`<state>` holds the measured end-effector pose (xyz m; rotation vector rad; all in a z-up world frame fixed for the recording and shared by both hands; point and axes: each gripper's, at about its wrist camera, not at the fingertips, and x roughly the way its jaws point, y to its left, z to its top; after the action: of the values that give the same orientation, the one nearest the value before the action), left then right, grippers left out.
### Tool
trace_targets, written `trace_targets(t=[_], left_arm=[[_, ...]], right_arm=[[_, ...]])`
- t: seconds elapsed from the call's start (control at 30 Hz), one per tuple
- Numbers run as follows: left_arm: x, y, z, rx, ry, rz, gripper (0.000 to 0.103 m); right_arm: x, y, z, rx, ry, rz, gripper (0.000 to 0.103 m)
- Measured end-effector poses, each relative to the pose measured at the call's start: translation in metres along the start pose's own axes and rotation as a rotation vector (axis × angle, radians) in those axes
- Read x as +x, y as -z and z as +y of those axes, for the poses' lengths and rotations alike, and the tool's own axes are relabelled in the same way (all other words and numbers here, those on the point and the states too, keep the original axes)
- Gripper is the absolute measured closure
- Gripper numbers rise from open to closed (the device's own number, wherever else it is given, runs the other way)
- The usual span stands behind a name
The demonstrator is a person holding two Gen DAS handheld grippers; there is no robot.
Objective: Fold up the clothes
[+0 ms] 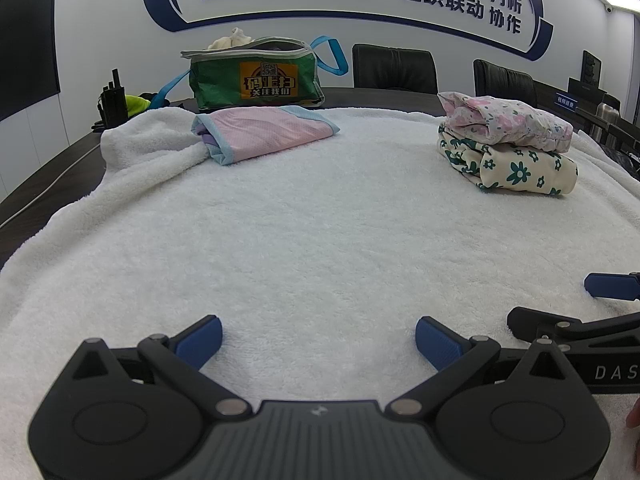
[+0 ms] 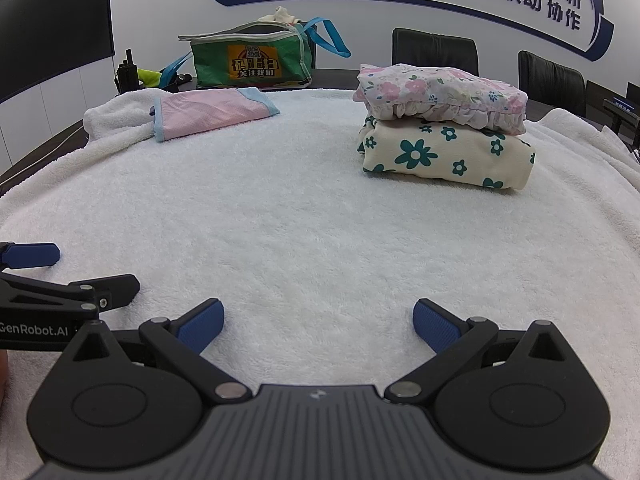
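Left wrist view showed the left gripper low over a white towel spread on the worktop, jaws wide and holding nothing. The right gripper stood just beside it, likewise wide and empty.

Clothes noted: a pink mesh garment with pale blue binding lay folded flat at far left, partly on a bunched ridge of towel. At far right a pink floral piece sat on top of a cream piece with green flowers, both folded, making a two-high stack. All three were well apart from both grippers. No unfolded garment lay on the towel.

Handling, as judged: all three looked light, soft and limp, with nothing fragile. The mesh should drape and slip little on the pile of the towel; its bound edge or a corner seemed the best hold. The floral piece had a gathered frill along its near edge, bulky and easy to pinch, though lifting there might spill the stack. The cream piece looked thicker and held its fold.

Containers: a green bag with blue straps stood open beyond the towel, at far left. Pale cloth rose above its rim, presumably more clothes; the rest of the contents could not be seen.
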<state>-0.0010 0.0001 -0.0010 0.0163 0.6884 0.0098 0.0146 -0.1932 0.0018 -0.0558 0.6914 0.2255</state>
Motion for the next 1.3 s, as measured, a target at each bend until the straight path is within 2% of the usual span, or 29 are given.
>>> trace_targets(t=[0.57, 0.63, 0.7, 0.77, 0.83, 0.9, 0.97, 1.03, 1.07, 1.1, 1.13, 1.17, 1.2, 1.23, 1.3], left_arm=[[0.000, 0.000, -0.003, 0.006, -0.015, 0.001, 0.000], [0.001, -0.001, -0.001, 0.004, -0.003, 0.003, 0.000], [-0.003, -0.004, 0.011, -0.010, 0.066, 0.007, 0.004], [-0.007, -0.029, 0.043, -0.116, 0.113, -0.014, 0.005], [-0.010, -0.053, 0.076, -0.221, 0.159, -0.035, 0.004], [-0.013, -0.078, 0.109, -0.326, 0.204, -0.055, 0.000], [0.021, -0.120, 0.132, -0.367, 0.151, -0.040, 0.000], [0.070, -0.155, 0.149, -0.401, 0.087, 0.009, 0.004], [0.094, -0.169, 0.157, -0.428, 0.057, 0.031, 0.008], [0.115, -0.176, 0.165, -0.488, 0.049, 0.057, 0.019], [0.135, -0.182, 0.173, -0.549, 0.041, 0.083, 0.029], [0.149, -0.182, 0.179, -0.623, 0.064, 0.094, 0.039], [0.162, -0.183, 0.182, -0.655, 0.103, 0.096, 0.043], [0.169, -0.183, 0.180, -0.649, 0.110, 0.094, 0.046], [0.182, -0.183, 0.177, -0.637, 0.122, 0.089, 0.060]], right_arm=[[0.000, 0.000, 0.000, 0.000, 0.010, 0.002, 0.001], [0.000, 0.000, 0.000, -0.005, 0.003, 0.004, 0.000], [0.001, -0.005, -0.001, -0.012, -0.021, 0.020, 0.000], [-0.001, -0.018, -0.006, 0.048, -0.102, 0.029, 0.000], [-0.008, -0.039, -0.012, 0.116, -0.257, -0.023, 0.001], [-0.008, -0.074, -0.008, 0.129, -0.345, -0.089, 0.001], [0.008, -0.122, 0.007, 0.094, -0.375, -0.140, 0.001], [0.043, -0.171, 0.024, 0.067, -0.362, -0.135, 0.002], [0.067, -0.196, 0.034, 0.055, -0.327, -0.121, 0.002], [0.091, -0.220, 0.044, 0.042, -0.288, -0.105, 0.007], [0.119, -0.240, 0.053, 0.022, -0.242, -0.073, 0.020], [0.148, -0.259, 0.061, 0.000, -0.195, -0.039, 0.027], [0.173, -0.268, 0.063, 0.014, -0.172, 0.003, 0.037], [0.199, -0.275, 0.063, 0.035, -0.154, 0.046, 0.040], [0.239, -0.282, 0.063, 0.067, -0.131, 0.112, 0.042]])
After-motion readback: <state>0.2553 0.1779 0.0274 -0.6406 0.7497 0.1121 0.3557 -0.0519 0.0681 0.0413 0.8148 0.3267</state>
